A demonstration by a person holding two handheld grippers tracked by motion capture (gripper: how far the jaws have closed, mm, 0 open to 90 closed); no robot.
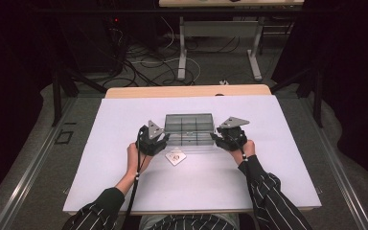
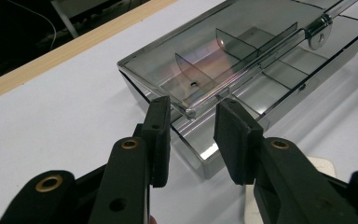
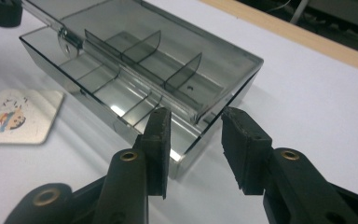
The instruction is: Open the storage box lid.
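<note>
— At the near corners of the clear divided box (image 1: 189, 128), what have the fingers got?

— Nothing pinched. Left gripper (image 2: 192, 135) and right gripper (image 3: 193, 147) stand part-open, each straddling the lid's front edge.

— Progress?

— Lid barely raised; compartments empty; illustrated card (image 1: 176, 156) waits beside it on the white table (image 1: 100, 158).

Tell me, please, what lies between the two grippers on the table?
In the high view, the clear divided box lies between the left gripper and the right gripper, one at each end; a small card sits just before it.
</note>
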